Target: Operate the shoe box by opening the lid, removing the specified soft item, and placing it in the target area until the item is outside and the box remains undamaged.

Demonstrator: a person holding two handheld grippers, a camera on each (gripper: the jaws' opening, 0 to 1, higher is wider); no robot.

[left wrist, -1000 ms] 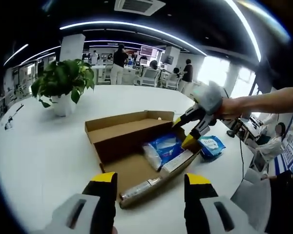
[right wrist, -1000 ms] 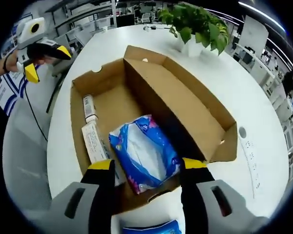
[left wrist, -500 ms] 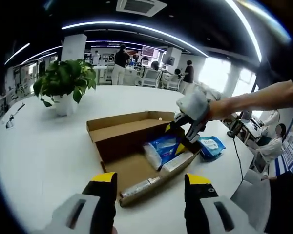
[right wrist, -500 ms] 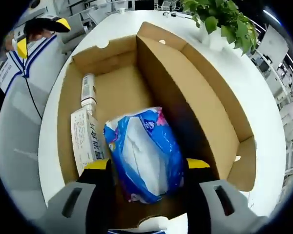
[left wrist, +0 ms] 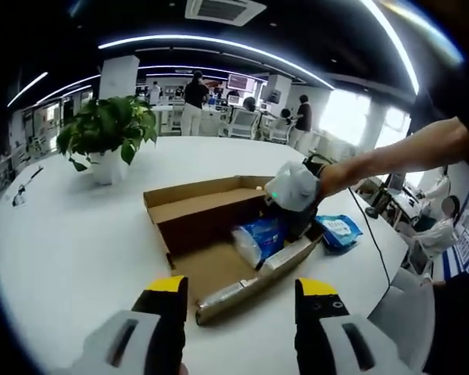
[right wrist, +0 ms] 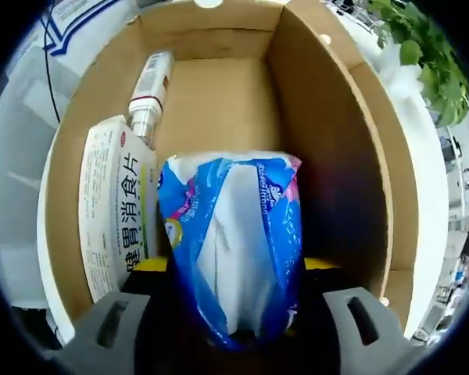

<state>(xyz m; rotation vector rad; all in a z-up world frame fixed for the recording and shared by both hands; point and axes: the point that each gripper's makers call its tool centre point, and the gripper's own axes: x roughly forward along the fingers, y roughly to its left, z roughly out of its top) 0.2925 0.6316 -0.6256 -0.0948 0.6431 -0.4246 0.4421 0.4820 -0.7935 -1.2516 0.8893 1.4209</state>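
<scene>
Change: right gripper (right wrist: 230, 269) has come down into the shoe box (left wrist: 211, 234); one second ago it hovered above, now its jaws flank the tissue pack (right wrist: 230, 234).
Right gripper: jaws set wide, one on each side of the pack's near end; whether they press it cannot be told.
Left gripper (left wrist: 238, 293): jaws wide apart, holding nothing, near the box over the white table (left wrist: 70, 242).
Tissue pack: blue and white, lying inside the box; long axis runs along the jaws, near to far.
Box contents: white medicine carton (right wrist: 117, 207) just left of the pack, a tube (right wrist: 150, 86) beyond it.
Lid: open, upright along the right wall.
Second pack (left wrist: 338, 233): on the table right of the box.
Potted plant (left wrist: 105, 137): far left.
</scene>
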